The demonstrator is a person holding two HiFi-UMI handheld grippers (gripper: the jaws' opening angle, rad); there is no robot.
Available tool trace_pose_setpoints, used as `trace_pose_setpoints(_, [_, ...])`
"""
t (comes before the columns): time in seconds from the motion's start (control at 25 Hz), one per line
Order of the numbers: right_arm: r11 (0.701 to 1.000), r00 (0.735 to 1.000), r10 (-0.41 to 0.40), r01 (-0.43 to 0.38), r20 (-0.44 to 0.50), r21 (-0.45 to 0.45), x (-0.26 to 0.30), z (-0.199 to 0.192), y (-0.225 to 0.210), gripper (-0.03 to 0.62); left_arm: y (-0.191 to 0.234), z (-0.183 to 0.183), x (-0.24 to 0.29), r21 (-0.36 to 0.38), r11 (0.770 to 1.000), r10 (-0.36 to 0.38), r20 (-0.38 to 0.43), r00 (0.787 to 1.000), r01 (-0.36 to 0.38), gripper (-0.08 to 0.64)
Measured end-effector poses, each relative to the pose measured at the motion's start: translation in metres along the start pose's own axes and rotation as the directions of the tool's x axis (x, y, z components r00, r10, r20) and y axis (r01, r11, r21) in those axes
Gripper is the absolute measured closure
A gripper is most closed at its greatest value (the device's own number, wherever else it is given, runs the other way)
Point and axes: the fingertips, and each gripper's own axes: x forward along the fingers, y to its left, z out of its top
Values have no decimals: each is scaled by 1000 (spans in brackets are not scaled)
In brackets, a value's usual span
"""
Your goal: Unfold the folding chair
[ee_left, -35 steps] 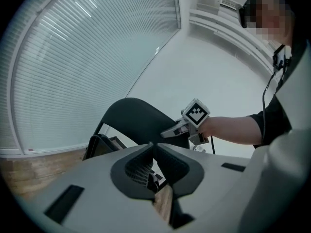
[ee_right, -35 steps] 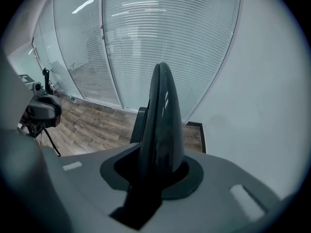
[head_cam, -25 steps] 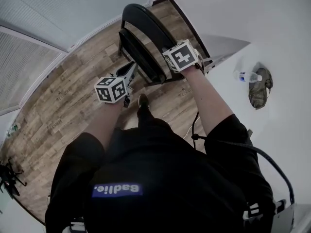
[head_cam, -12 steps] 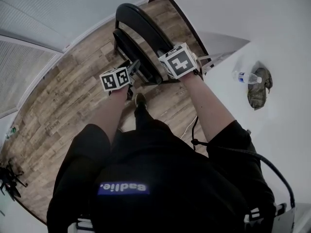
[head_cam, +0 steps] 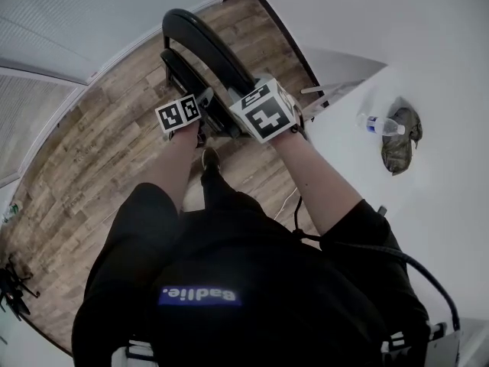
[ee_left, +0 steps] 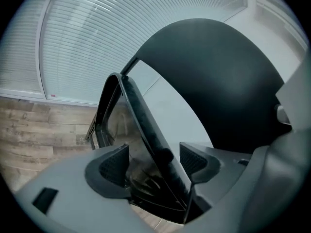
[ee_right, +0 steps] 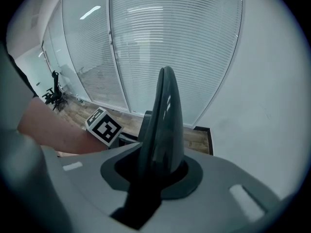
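Note:
The black folding chair (head_cam: 200,44) stands folded on the wood floor in front of me. My right gripper (head_cam: 243,107) is shut on the top edge of its curved backrest (ee_right: 165,115), which rises between the jaws in the right gripper view. My left gripper (head_cam: 203,104) sits lower, at the chair's seat. In the left gripper view the thin black seat edge (ee_left: 146,125) runs between the two pads of the left gripper (ee_left: 154,160). Its jaws are opening and the pads stand clear of the edge. The wide backrest (ee_left: 218,81) looms to the right.
A white table (head_cam: 428,205) at the right holds a water bottle (head_cam: 380,123) and a camouflage bag (head_cam: 399,147). A glass wall with blinds (head_cam: 92,14) runs behind the chair. My shoe (head_cam: 208,157) is just short of the chair. A dark tripod (head_cam: 11,285) lies far left.
My left gripper has come down and in to the chair's seat, and its jaws have spread from shut to wide. The right gripper has kept its hold on the backrest.

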Motion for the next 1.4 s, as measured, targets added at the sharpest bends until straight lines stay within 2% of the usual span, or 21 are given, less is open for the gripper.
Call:
trace_pose_setpoints(0.28, [999, 999, 36, -36, 25, -5, 1, 3, 8, 511, 6, 1, 23, 0, 998, 56, -31, 998, -56, 255])
trace_pose_setpoints(0.52, [999, 998, 46, -46, 37, -9, 2, 3, 10, 514, 7, 0, 25, -40, 999, 5, -10, 1000, -6, 256])
trace_pose_setpoints(0.72, [999, 998, 50, -50, 33, -4, 1, 2, 17, 515, 11, -3, 16, -26, 1000, -14, 5, 1000, 14, 256])
trace_pose_setpoints(1.0, [998, 997, 62, -63, 35, 10, 2, 6, 25, 517, 34, -8, -15, -46, 997, -55, 36, 998, 57, 258])
trace_pose_setpoints(1.16, [996, 996, 79, -80, 45, 26, 6, 2, 37, 518, 61, -21, -45, -85, 994, -68, 79, 995, 74, 270])
trace_pose_setpoints(1.24, [995, 995, 91, -92, 44, 33, 10, 3, 43, 518, 79, -28, -63, -104, 992, -64, 108, 992, 75, 313])
trace_pose_setpoints(1.28, [994, 994, 98, -99, 43, 37, 12, 3, 45, 518, 90, -32, -72, -123, 990, -57, 120, 991, 71, 351])
trace_pose_setpoints(1.4, [991, 992, 120, -122, 44, 47, 18, -1, 52, 520, 124, -45, -93, -234, 969, -39, 157, 987, 75, 353])
